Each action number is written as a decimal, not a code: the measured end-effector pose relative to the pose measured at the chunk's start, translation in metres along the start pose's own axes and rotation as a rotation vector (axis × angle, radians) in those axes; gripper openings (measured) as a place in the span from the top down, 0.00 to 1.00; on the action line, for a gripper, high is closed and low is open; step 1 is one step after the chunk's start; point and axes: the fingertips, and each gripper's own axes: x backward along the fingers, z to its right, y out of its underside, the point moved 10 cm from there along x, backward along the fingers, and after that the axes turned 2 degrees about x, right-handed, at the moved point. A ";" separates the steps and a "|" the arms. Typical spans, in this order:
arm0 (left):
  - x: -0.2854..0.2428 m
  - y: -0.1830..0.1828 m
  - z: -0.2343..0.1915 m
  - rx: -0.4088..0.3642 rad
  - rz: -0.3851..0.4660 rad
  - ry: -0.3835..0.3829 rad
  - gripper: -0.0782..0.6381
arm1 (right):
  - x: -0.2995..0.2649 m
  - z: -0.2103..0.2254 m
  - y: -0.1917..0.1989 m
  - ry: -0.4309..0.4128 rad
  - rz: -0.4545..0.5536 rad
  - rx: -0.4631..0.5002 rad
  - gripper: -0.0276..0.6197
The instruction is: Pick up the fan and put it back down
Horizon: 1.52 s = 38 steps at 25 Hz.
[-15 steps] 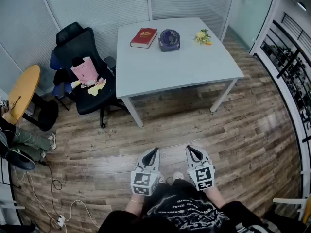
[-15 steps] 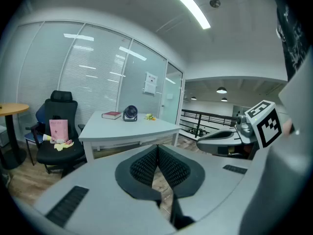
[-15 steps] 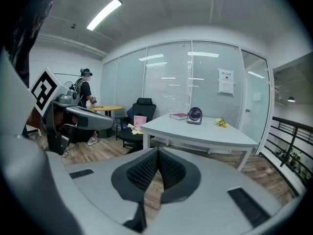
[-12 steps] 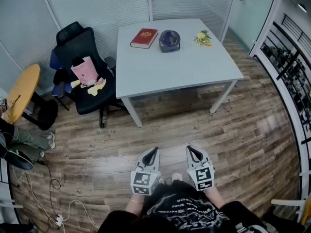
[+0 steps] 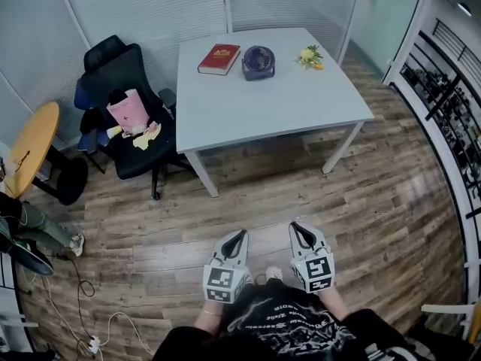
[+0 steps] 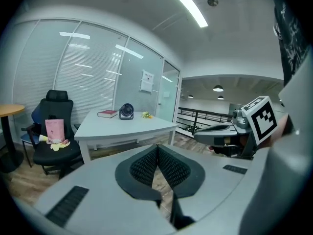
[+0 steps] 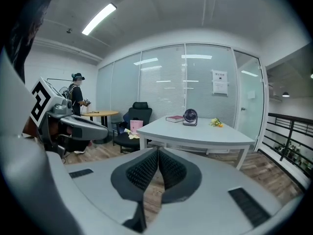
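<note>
A small dark blue fan stands upright near the far edge of the white table, between a red book and a small bunch of yellow flowers. It also shows far off as the fan in the left gripper view and the fan in the right gripper view. My left gripper and right gripper are held close to my body over the wooden floor, far from the table. Both are shut, with nothing between their pads.
A black office chair with a pink bag and yellow items stands left of the table. A round wooden table is at the far left, with a person's legs beside it. Cables lie on the floor. Glass partition walls stand behind.
The head view has shifted slightly, so the table and chair sit a little further left. Both grippers stay shut and in the same place.
</note>
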 end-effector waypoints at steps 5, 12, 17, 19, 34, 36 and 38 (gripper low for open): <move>0.005 0.000 0.003 0.043 0.034 0.006 0.80 | 0.007 0.001 0.003 -0.014 0.032 -0.058 0.74; 0.016 0.004 -0.014 0.080 0.045 0.012 0.47 | 0.007 -0.017 0.004 -0.020 0.013 -0.057 0.54; 0.028 0.012 -0.024 0.068 0.029 0.028 0.45 | 0.009 -0.031 0.008 0.017 0.006 -0.066 0.51; 0.032 0.014 -0.030 0.065 0.023 0.042 0.45 | 0.008 -0.037 0.009 0.039 0.010 -0.072 0.50; 0.012 0.017 -0.044 0.065 -0.018 0.094 0.45 | -0.018 -0.033 0.014 0.024 -0.020 -0.082 0.48; 0.000 0.015 -0.045 0.068 -0.023 0.089 0.45 | -0.028 -0.024 0.013 0.010 -0.023 -0.071 0.48; -0.014 0.009 -0.047 0.073 -0.022 0.074 0.45 | -0.040 -0.010 0.010 -0.006 -0.025 -0.064 0.48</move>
